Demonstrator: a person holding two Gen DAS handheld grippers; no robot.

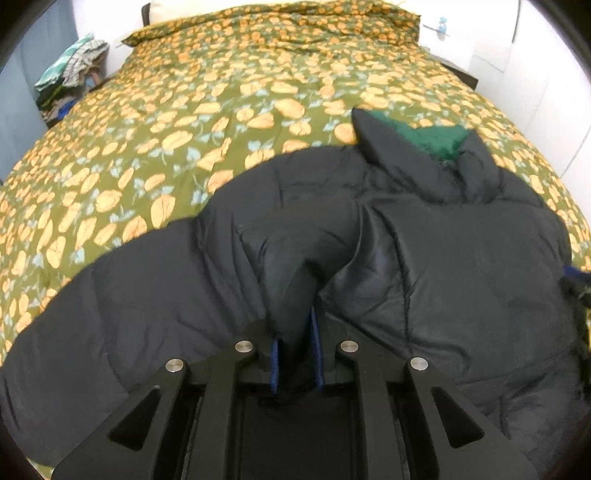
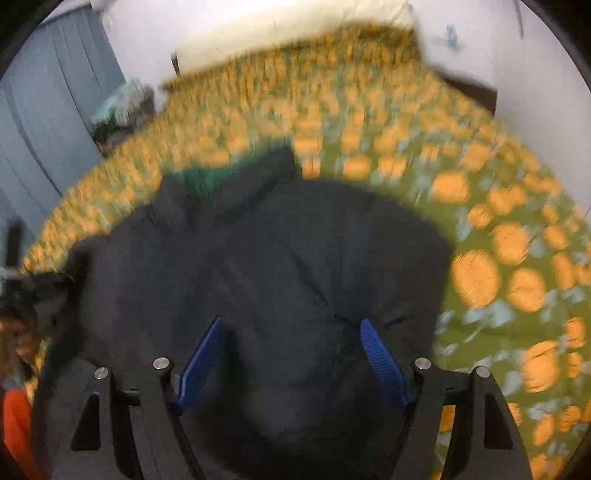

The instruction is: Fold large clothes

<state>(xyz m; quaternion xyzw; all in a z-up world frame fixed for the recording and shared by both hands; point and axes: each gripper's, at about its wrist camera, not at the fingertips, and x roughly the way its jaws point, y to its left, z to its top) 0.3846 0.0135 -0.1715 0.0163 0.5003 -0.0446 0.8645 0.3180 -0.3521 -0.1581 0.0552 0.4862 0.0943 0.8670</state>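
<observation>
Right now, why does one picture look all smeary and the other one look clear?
The right wrist view is smeared: the flowered bedspread shows streaked orange blobs and the black jacket has soft edges, as when a camera moves. The left wrist view is much sharper, with crisp flowers and jacket folds. Both views bulge at the edges with dark corners, from the fisheye lens.

From my remote seat I saw a wide bed (image 1: 229, 110) under an olive quilt (image 1: 166, 155) printed with orange blossoms, a pale pillow (image 2: 288, 33) at its head. White walls (image 1: 546, 122) stood behind and to the right. At the left hung a grey-blue curtain (image 2: 48, 122), with a heap of mixed laundry (image 1: 70, 77) beside the mattress. A dark bedside unit (image 1: 461, 74) sat on the right.
</observation>
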